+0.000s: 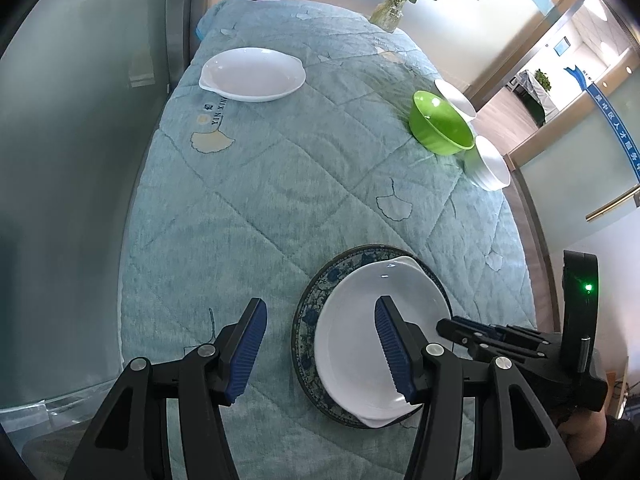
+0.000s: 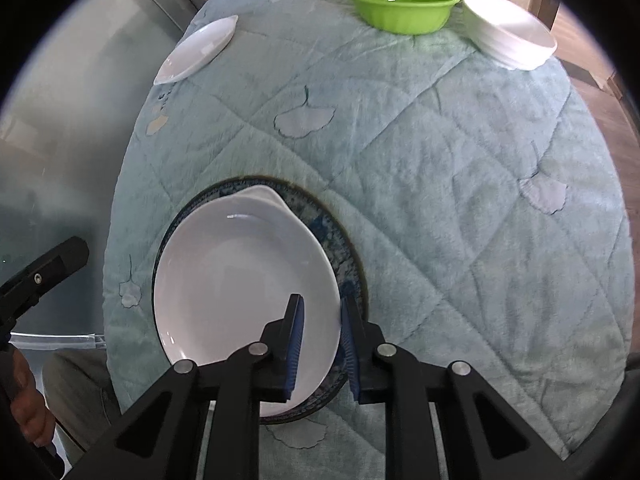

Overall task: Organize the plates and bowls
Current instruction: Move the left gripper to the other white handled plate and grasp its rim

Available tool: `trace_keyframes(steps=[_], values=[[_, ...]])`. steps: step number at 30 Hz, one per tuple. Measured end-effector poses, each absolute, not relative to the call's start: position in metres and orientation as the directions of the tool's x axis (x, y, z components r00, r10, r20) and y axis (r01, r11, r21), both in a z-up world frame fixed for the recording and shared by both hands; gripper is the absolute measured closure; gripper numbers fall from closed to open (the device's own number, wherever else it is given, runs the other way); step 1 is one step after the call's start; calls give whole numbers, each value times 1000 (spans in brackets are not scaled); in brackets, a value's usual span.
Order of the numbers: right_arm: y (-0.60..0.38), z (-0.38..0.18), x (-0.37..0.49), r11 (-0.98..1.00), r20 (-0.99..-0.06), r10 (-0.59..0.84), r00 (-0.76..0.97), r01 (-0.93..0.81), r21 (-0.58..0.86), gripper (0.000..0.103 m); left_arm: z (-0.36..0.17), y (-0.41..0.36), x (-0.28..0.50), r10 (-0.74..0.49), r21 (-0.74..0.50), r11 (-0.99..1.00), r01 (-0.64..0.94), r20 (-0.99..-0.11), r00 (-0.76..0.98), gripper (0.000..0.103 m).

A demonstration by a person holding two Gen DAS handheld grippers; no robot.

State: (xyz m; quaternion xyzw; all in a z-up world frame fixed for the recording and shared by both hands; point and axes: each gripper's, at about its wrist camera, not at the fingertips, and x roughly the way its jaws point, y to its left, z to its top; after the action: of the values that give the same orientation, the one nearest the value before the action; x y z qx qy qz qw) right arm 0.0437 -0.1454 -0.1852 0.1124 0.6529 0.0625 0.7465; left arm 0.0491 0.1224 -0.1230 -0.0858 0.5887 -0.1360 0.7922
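White plate [image 2: 240,280] sits nested on blue patterned plate [image 2: 344,276], near worktop [image 2: 440,200] edge. Right tool [image 2: 322,344] pinches white plate's rim; left tool [image 1: 320,352] gapes empty above. Risk: thin rim grip slips, plate tips.

You are looking at one readable mark: the letters "YIN XIN" are showing in dark print on the light blue quilted cloth [image 1: 280,184], at about ten o'clock in your left wrist view, lying just beside the near rim of the far white plate [image 1: 252,74]. White characters are running along a blue banner [image 1: 618,120] at three o'clock, too small to read.
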Motion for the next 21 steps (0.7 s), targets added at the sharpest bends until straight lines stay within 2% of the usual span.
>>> trace_keyframes(steps=[6,7,8,9,10,12,14,18,21], values=[[-147,-179,40,968,-958,235,165,54,246,84,-121,125,50,-316,-298,949,105,-904,288,47],[-150,-172,41,971,-958,219,182,50,232,74,-119,127,51,-314,-298,949,100,-902,297,41],[-153,-165,43,975,-957,207,203,43,220,51,-116,129,52,-308,-295,951,88,-896,321,36],[-156,-157,44,976,-952,202,231,35,215,36,-111,131,52,-296,-288,955,75,-889,350,25],[-160,-144,46,975,-939,204,276,26,219,14,-105,134,53,-275,-272,960,62,-879,390,14],[-164,-121,52,977,-918,206,340,-11,215,10,-90,138,56,-221,-224,973,48,-855,470,2],[-165,-99,61,978,-900,207,383,-69,196,1,-73,142,62,-152,-163,986,28,-828,540,0],[-165,-48,94,972,-861,218,459,-186,146,1,-43,148,83,-100,-85,995,53,-770,630,0],[-168,-15,123,958,-827,272,491,-221,184,1,-22,159,109,-104,-79,995,67,-746,658,0]])
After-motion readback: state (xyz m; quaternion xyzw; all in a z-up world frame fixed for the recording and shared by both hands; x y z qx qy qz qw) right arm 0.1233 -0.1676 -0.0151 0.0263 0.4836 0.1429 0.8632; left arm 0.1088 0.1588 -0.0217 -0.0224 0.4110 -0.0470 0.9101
